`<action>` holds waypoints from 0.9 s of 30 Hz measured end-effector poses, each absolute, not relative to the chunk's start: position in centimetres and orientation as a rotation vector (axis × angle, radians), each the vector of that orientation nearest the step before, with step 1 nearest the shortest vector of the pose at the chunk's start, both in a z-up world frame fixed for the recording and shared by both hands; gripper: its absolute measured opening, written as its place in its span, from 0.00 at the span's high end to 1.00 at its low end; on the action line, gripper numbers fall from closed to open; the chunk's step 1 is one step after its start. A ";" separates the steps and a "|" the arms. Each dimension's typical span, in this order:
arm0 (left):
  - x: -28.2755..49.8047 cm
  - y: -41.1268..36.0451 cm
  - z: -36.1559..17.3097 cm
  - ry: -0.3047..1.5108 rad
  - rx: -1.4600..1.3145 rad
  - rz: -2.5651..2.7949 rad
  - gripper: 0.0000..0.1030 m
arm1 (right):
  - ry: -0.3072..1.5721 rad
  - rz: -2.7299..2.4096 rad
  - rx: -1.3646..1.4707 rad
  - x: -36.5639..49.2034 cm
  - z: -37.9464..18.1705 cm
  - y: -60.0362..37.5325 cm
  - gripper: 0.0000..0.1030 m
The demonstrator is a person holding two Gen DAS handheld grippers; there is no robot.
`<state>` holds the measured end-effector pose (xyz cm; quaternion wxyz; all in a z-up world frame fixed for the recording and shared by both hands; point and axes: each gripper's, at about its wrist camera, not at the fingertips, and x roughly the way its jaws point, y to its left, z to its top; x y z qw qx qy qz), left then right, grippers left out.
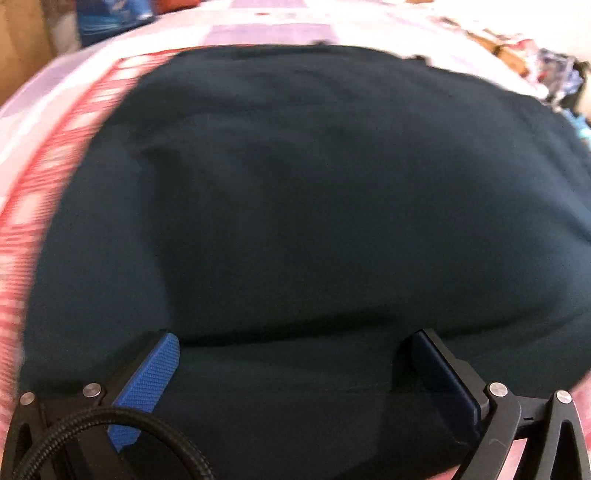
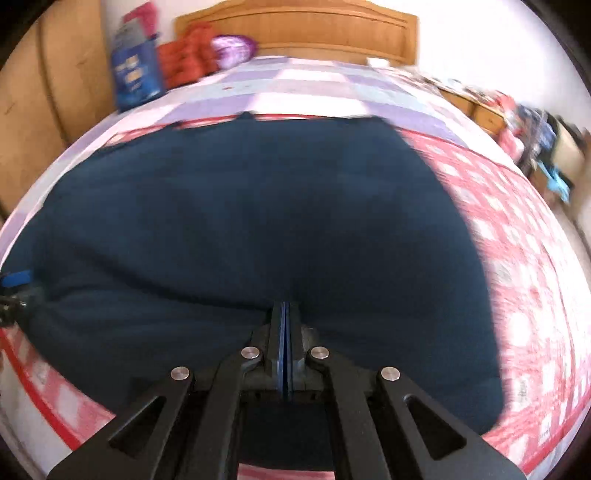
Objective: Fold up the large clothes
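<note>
A large dark blue garment (image 1: 314,192) lies spread on a bed with a red and white checked cover (image 1: 48,177). My left gripper (image 1: 295,336) hovers low over the garment's near edge. Its jaws stand wide apart, and a fold of cloth runs between the blue pads (image 1: 155,373) without being pinched. In the right wrist view the same garment (image 2: 240,206) fills the middle. My right gripper (image 2: 284,306) is shut at the near edge, with creases in the cloth running into its tips. One blue pad of the left gripper (image 2: 16,278) shows at the far left.
A wooden headboard (image 2: 295,26) stands at the far end, with a blue bag (image 2: 135,74), an orange-red bundle (image 2: 188,55) and a purple item (image 2: 232,50) beside it. Cluttered furniture (image 2: 535,122) lines the right side. A lilac and white quilt (image 2: 295,88) covers the far half.
</note>
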<state>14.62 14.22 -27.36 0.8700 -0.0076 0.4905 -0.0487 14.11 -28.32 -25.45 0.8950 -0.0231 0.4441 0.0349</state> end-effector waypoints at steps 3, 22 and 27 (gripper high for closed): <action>15.3 16.4 -27.5 1.032 0.039 -0.060 0.00 | 0.912 -0.065 -0.099 14.3 -25.3 -32.2 1.00; 29.3 3.9 -21.7 0.991 -0.109 -0.321 0.01 | 0.903 0.234 -0.036 28.2 -20.2 -20.3 0.46; 35.4 4.9 -24.5 1.068 -0.080 -0.217 0.01 | 1.035 0.220 -0.094 34.8 -23.8 -17.9 0.47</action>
